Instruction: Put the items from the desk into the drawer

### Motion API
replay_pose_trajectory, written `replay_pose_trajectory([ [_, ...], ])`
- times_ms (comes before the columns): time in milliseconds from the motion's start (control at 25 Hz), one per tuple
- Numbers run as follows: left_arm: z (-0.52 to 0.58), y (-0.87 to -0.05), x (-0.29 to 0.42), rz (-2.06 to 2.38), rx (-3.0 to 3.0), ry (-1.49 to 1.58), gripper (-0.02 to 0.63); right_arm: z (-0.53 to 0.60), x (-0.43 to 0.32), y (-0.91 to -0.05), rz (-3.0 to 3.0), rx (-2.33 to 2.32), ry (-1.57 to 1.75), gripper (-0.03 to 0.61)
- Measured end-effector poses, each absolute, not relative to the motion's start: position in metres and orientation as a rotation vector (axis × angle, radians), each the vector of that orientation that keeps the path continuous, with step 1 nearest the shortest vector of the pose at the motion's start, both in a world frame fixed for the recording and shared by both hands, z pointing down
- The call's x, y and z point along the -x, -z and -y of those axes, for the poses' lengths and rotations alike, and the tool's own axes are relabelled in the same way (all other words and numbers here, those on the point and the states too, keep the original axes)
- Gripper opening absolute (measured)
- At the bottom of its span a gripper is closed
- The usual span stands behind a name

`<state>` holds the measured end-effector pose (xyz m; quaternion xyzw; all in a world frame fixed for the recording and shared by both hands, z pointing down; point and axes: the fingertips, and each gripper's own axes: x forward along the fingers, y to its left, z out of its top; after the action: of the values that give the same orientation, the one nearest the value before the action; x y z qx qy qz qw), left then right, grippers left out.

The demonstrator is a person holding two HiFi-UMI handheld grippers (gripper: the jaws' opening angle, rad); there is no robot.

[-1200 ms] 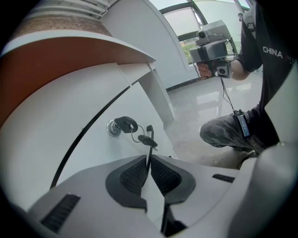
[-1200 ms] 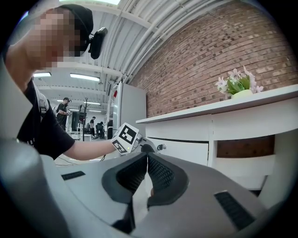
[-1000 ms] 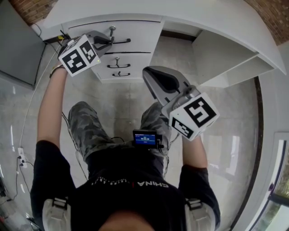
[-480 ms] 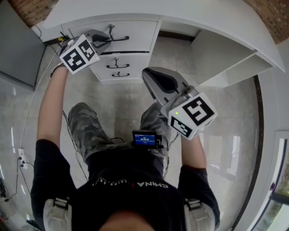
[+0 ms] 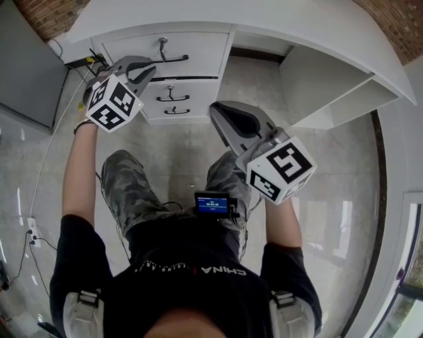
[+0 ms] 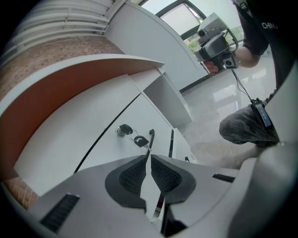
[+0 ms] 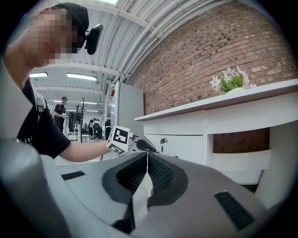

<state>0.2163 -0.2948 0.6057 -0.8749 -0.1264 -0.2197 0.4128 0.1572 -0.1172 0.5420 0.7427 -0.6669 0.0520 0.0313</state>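
I read left gripper [image 5: 142, 66], jaws closed, empty, tips just beside black bar handle [image 5: 173, 59] of white top drawer [image 5: 198, 47] under desktop's left end; drawer closed, key [image 6: 139, 140] in lock. Right gripper [image 5: 218, 109] closed, empty, above lap. Pink flowers [image 7: 230, 80] on desktop.

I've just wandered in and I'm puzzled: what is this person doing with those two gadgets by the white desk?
A person stands facing a white desk with a handheld gripper in each hand. The left gripper, fingers together, points at the handle of the top drawer, which has a key in its lock. The right gripper hangs back over the floor, shut and empty. All the drawers are shut.
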Motion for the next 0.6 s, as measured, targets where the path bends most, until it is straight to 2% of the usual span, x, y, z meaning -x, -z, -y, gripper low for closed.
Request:
replay_pose_trajectory([
  [240, 0.279, -0.590, -0.174, 0.249, 2.411, 0.383, 0.013, 0.129, -0.160, -0.557, 2.030, -2.286, -0.176, 0.018],
  [600, 0.275, -0.601, -0.106, 0.167, 2.832, 0.214, 0.012, 0.156, -0.149, -0.589, 1.907, -2.244, -0.156, 0.018],
])
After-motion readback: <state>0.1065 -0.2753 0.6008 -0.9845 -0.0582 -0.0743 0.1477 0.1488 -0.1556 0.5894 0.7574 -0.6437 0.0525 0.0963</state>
